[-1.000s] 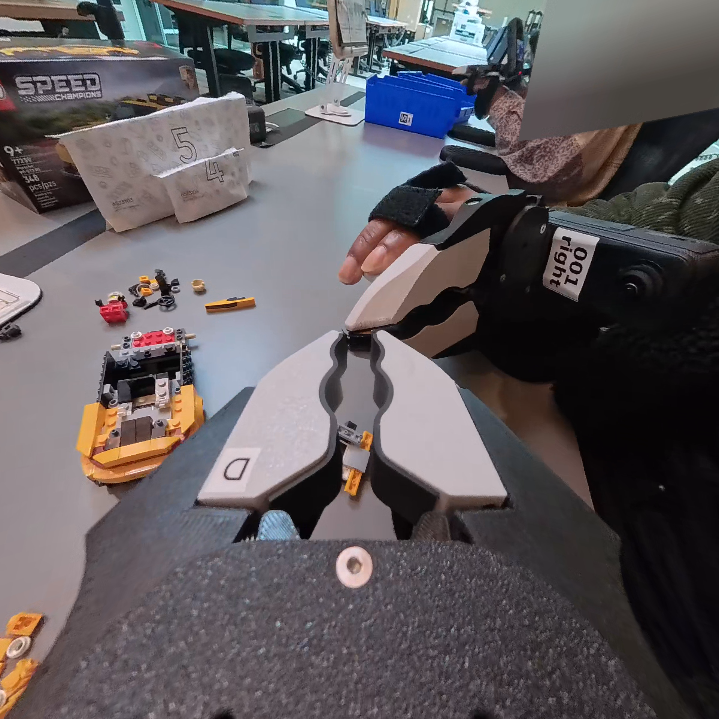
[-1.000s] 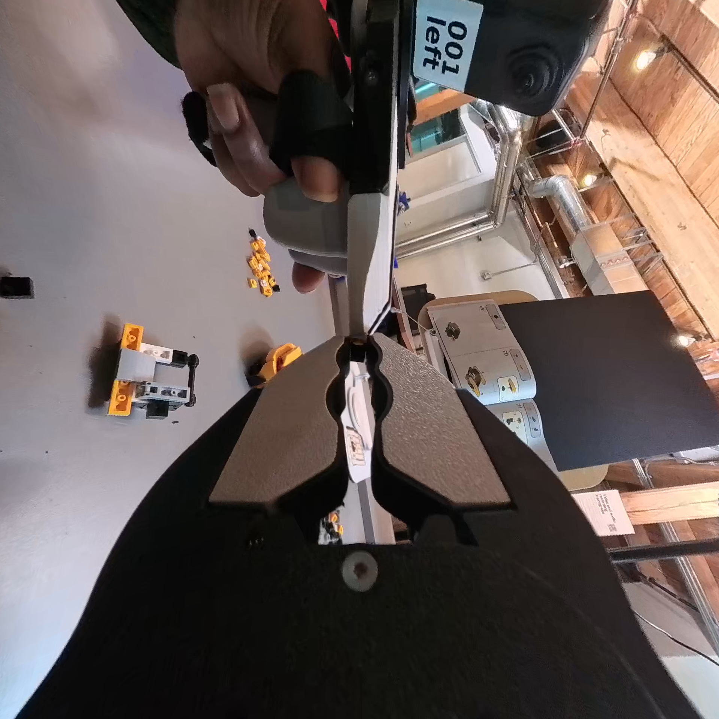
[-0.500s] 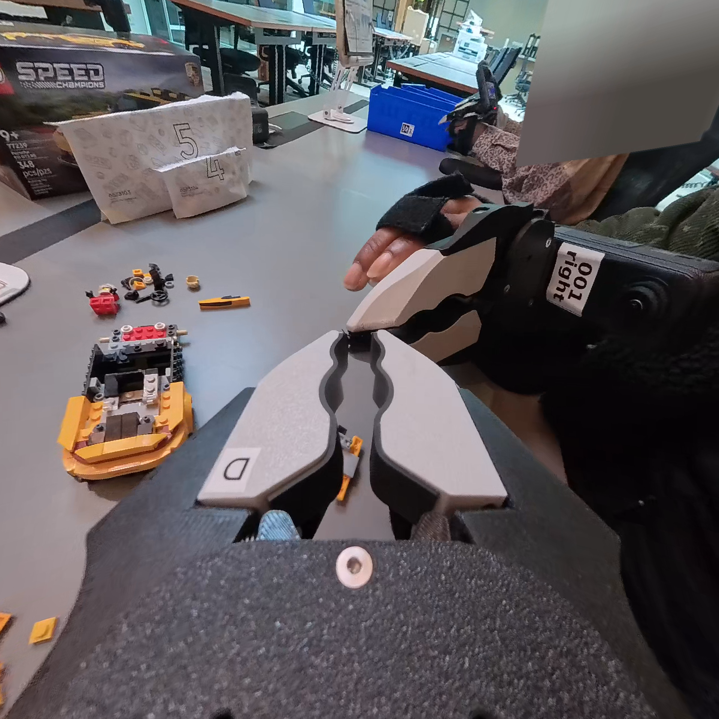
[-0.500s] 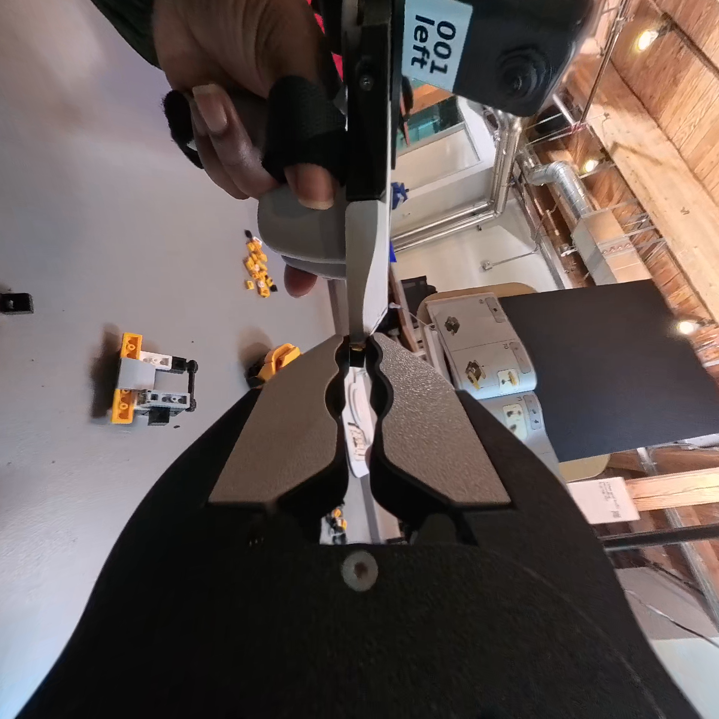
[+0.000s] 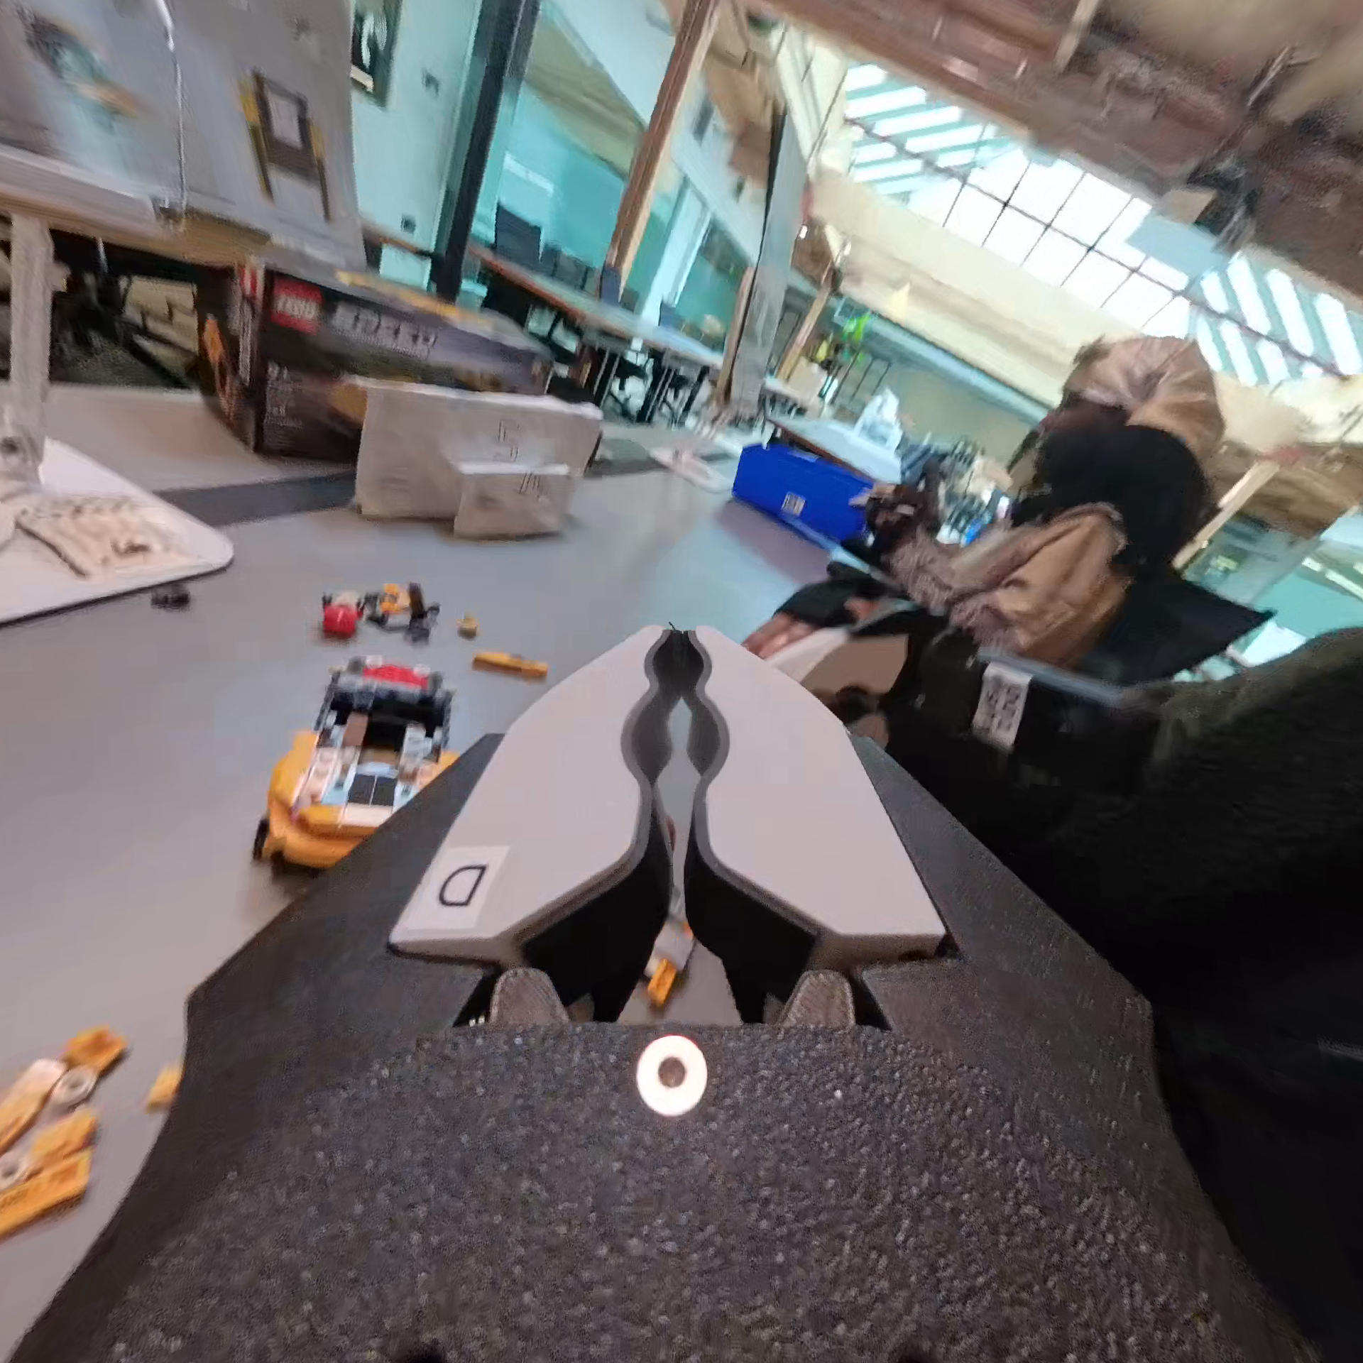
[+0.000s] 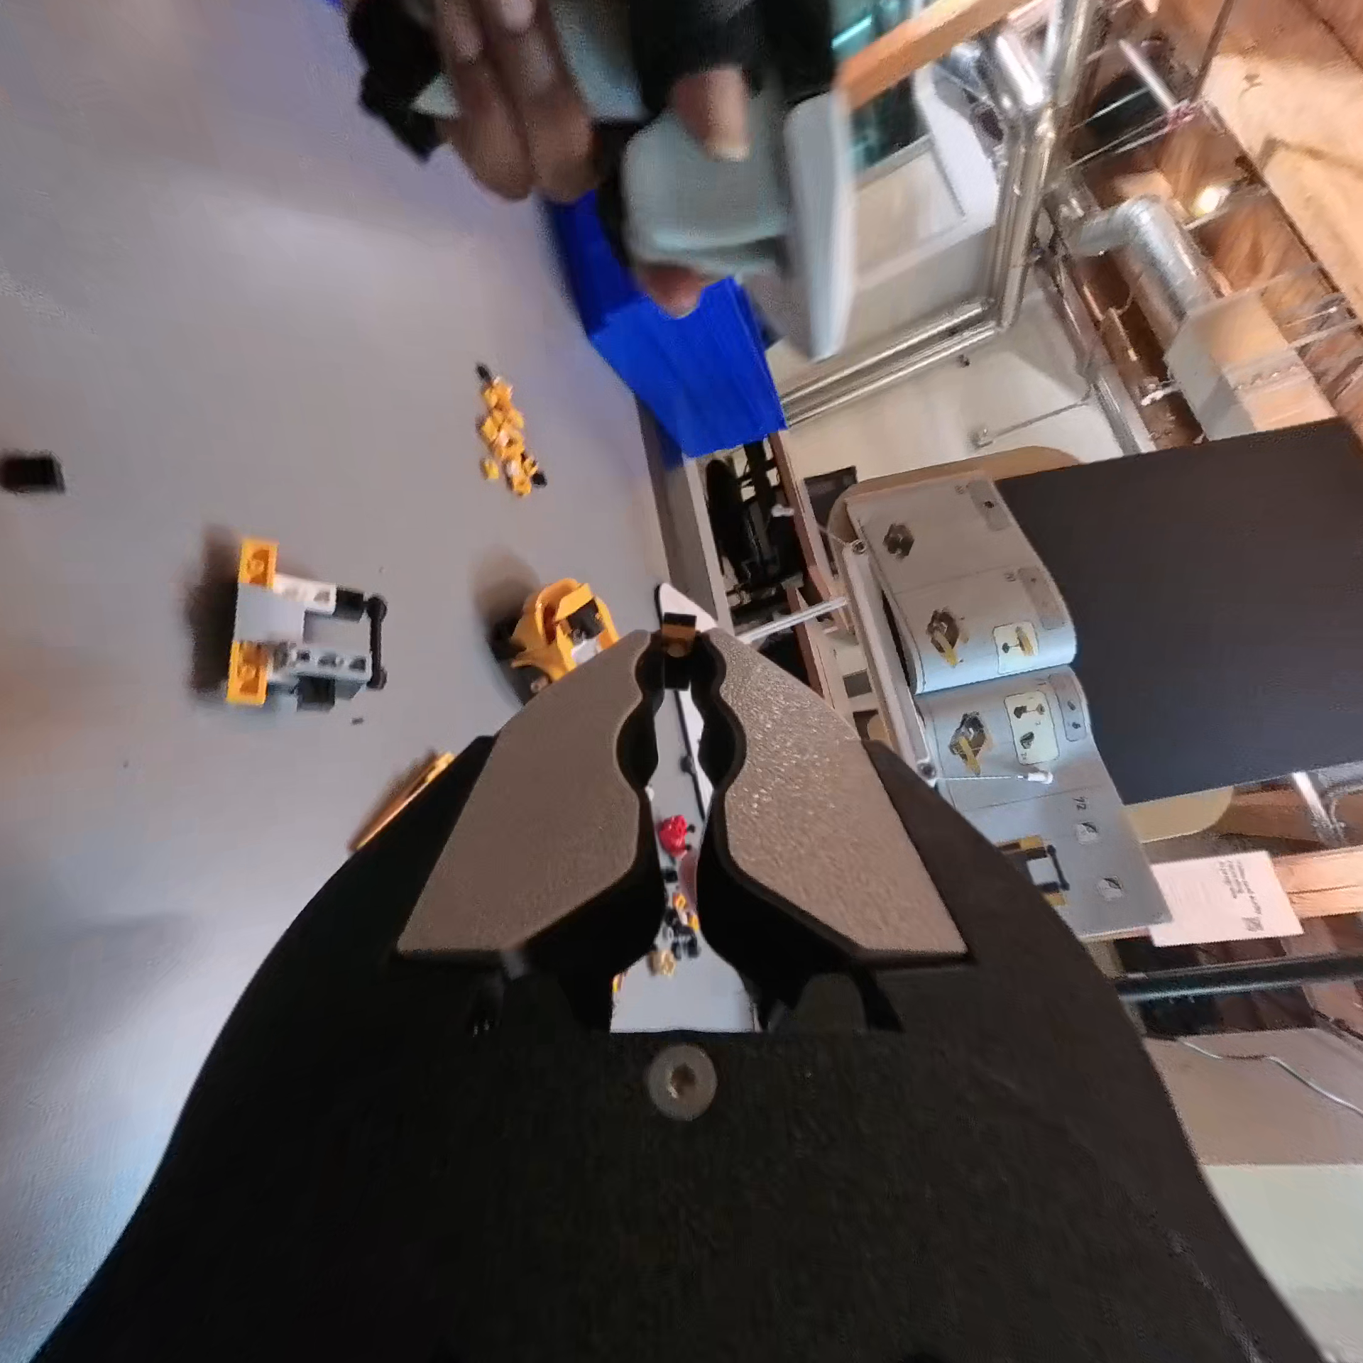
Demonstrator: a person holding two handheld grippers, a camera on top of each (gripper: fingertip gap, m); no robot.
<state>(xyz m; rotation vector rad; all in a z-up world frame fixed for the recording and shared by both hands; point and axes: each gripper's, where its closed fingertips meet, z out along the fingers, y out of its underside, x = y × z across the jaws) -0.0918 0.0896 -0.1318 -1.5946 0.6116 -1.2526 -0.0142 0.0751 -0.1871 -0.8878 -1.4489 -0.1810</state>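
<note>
My left gripper (image 5: 682, 634) is shut, its pads pressed together with nothing between them, and it hangs above the grey table (image 5: 627, 560). My right gripper (image 6: 677, 649) is shut on a small orange and black brick piece (image 6: 677, 636) that sticks out at the fingertips. The hand on the right gripper (image 5: 793, 627) shows blurred just right of my left fingertips. The left gripper and its hand (image 6: 516, 111) show blurred at the top of the right wrist view. A part-built yellow toy car (image 5: 354, 767) stands left of my left gripper; it also shows in the right wrist view (image 6: 560, 634).
A grey and yellow sub-assembly (image 6: 295, 634) and loose yellow pieces (image 6: 505, 435) lie on the table. Small parts (image 5: 383, 608), an orange strip (image 5: 509, 664), paper bags (image 5: 472, 457), a set box (image 5: 369, 354), a blue bin (image 5: 800, 490) and an open instruction booklet (image 6: 981, 664) stand around.
Earlier both grippers met tip to tip on the small piece. My left gripper has let go, pulled away and shut on nothing. The piece stays in my right gripper. Both views have swung.
</note>
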